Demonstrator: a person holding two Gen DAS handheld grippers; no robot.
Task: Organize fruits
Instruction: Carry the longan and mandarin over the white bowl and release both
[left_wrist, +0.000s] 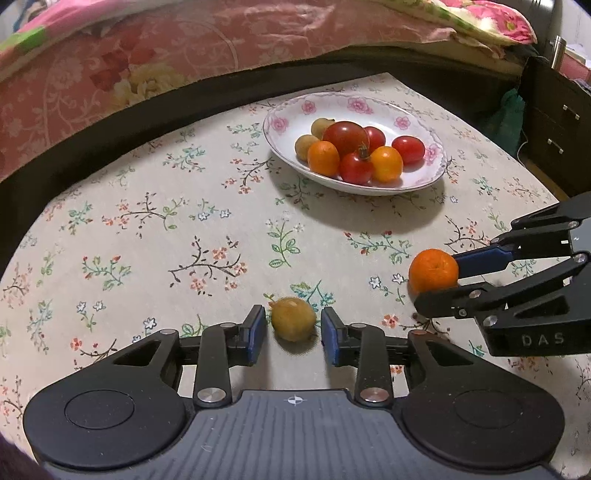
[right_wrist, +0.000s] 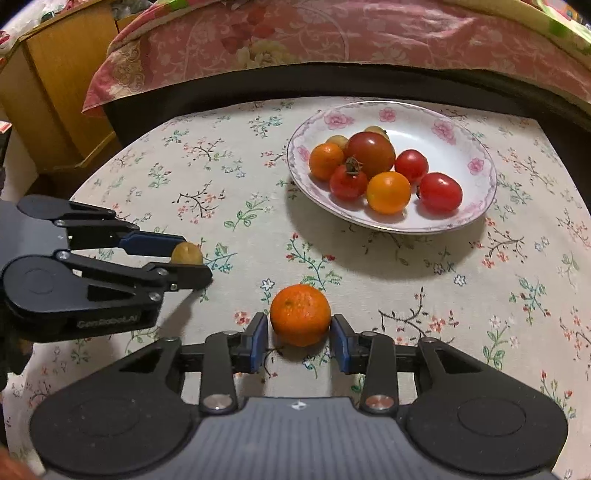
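A small yellow-brown fruit (left_wrist: 293, 319) rests on the flowered tablecloth between the blue pads of my left gripper (left_wrist: 293, 332), which is open with a thin gap on each side. The right wrist view shows that fruit (right_wrist: 186, 253) and the left gripper (right_wrist: 192, 260) at the left. A mandarin (right_wrist: 300, 315) sits low over the cloth, and my right gripper (right_wrist: 300, 341) is shut on it, pads against both sides. In the left wrist view the mandarin (left_wrist: 432, 271) and right gripper (left_wrist: 437, 284) are at the right. A floral plate (left_wrist: 354, 98) (right_wrist: 480, 177) holds tomatoes, oranges and small brown fruits.
The tablecloth (left_wrist: 166, 240) covers a table whose far edge meets a dark bed frame under a pink floral quilt (left_wrist: 147, 55). A wooden cabinet (right_wrist: 55, 92) stands at the far left, dark drawers (left_wrist: 554, 129) at the far right. Bare cloth lies left of the plate.
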